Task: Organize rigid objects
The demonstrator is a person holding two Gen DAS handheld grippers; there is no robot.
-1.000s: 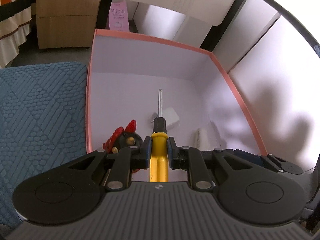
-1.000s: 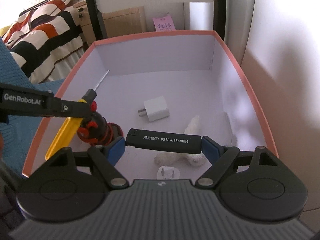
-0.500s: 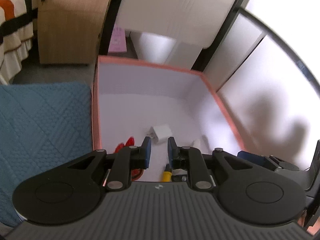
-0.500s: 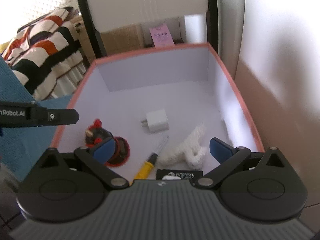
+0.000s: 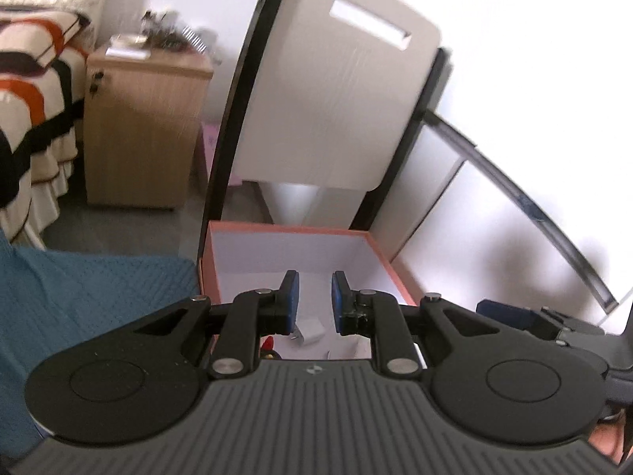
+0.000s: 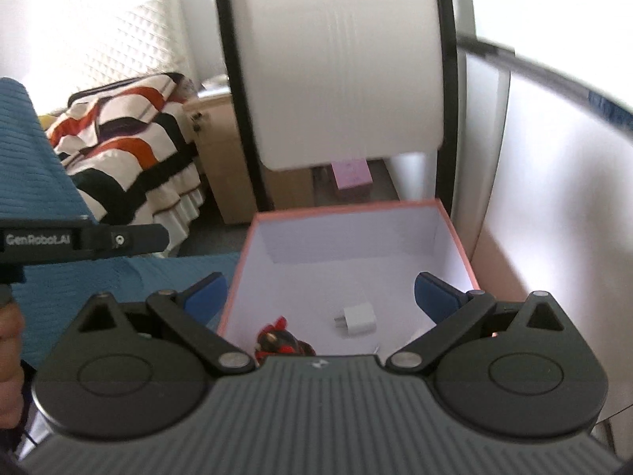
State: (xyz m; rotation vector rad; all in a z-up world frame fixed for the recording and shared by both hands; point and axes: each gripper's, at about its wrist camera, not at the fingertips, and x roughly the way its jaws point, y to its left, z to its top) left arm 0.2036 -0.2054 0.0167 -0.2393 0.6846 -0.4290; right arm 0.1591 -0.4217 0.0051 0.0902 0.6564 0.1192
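Ahead of both tools we see one salmon-rimmed cardboard box with a pale lilac-white lining [image 6: 455, 237], standing open beside one teal quilted cloth [image 5: 91, 289] to its left. Two items show clearly inside it, just past our fingertips: one white cube-shaped plug charger [image 6: 359, 318], prongs pointing left, and one red-and-black toy figure [image 6: 277, 342] to the left of it, half hidden by our right tool's body. A thin pale sliver near the charger is too small to name.

Our left gripper [image 5: 313, 303] holds nothing; its blue pads [image 5: 292, 295] stand a narrow gap apart, above the near edge of the box. Our right gripper [image 6: 318, 295] is spread wide and empty, its fingers straddling the box's width.

Only one piece of writing reads: "GenRobot.AI" in white on the black bar of the left tool, seen from the right wrist. A pink carton [image 6: 352, 173] beyond the box carries print too blurred to read.
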